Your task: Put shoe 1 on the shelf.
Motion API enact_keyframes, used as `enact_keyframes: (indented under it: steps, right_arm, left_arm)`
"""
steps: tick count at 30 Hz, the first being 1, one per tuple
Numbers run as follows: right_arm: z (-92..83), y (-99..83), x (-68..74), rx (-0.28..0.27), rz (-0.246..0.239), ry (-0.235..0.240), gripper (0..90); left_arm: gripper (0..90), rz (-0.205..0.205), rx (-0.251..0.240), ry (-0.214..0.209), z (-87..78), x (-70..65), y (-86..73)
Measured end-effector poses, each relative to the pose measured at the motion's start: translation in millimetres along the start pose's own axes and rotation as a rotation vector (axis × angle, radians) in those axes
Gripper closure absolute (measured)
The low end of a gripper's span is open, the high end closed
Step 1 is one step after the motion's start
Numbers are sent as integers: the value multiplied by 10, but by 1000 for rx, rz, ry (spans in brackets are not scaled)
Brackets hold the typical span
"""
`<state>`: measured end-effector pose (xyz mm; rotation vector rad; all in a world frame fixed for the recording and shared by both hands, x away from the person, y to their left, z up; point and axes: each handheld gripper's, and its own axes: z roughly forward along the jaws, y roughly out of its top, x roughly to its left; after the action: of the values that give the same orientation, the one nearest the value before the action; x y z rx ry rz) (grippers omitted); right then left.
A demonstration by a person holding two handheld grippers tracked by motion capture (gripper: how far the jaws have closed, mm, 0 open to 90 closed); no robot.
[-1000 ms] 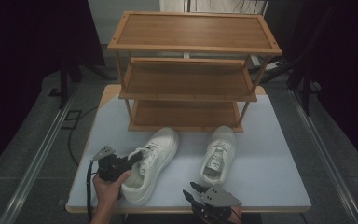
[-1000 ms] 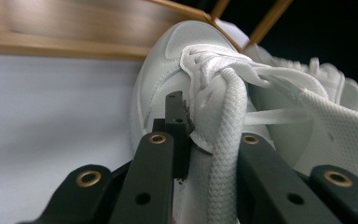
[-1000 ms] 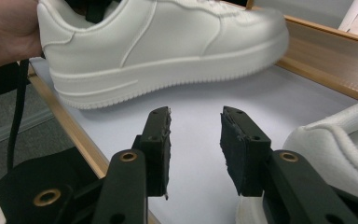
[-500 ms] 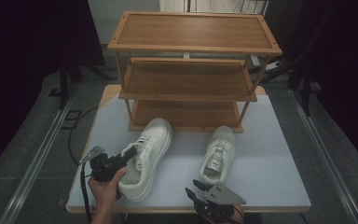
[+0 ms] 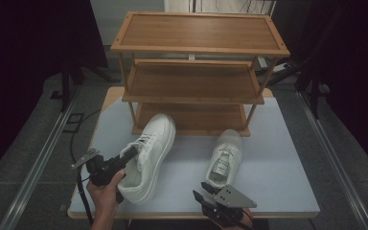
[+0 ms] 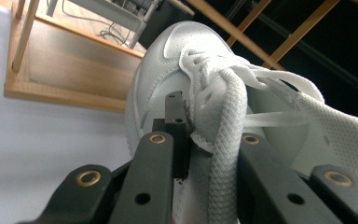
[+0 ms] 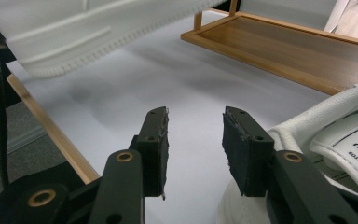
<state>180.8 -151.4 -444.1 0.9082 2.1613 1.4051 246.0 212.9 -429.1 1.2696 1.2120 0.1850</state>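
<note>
**Left shoe gripped at the collar; right gripper spread beside the second shoe**

Left gripper [image 5: 124, 159]: fingers [image 6: 177, 123] pinch the padded collar and lace end of the left shoe [image 5: 148, 155]. In the left gripper view the white lace runs down between the two black fingers, the toe pointing away toward the rack. In the right gripper view the heel end of this shoe hangs tilted above the desk [image 5: 278, 158].

Right gripper [image 5: 202, 190]: fingers [image 7: 156, 149] stand apart with nothing between them; they have just been opening. The right shoe [image 5: 224, 158] lies just beside the right-hand finger in the right gripper view, heel nearest, not clamped.

Count: two white shoes, two grippers, one wooden shoe rack [image 5: 196, 72] with three shelves.

Positions: both shoes sit toward the front of the pale desk, toes toward the rack; the left shoe angled, the right shoe straight and flat on the surface, well apart from the other.

Rack: stands at the far side of the desk. All three shelves bare.
</note>
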Motion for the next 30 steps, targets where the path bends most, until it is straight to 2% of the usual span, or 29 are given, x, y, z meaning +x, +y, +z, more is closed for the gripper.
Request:
enact_keyframes:
  steps: [9, 15, 23, 30]
  right_arm:
    - [-2, 3, -26, 4, 5, -5, 589]
    - [-3, 4, -15, 4, 11, -3, 583]
    - [-30, 33, 17, -13, 12, 8, 582]
    - [-49, 51, 41, -26, 5, 13, 581]
  left_arm:
    - [821, -11, -58, -28, -61, -85, 154]
    - [820, -4, -108, -53, -78, -214, 277]
    - [819, 9, -131, -71, 47, -364, 501]
    - [819, 12, -133, -79, 217, -434, 662]
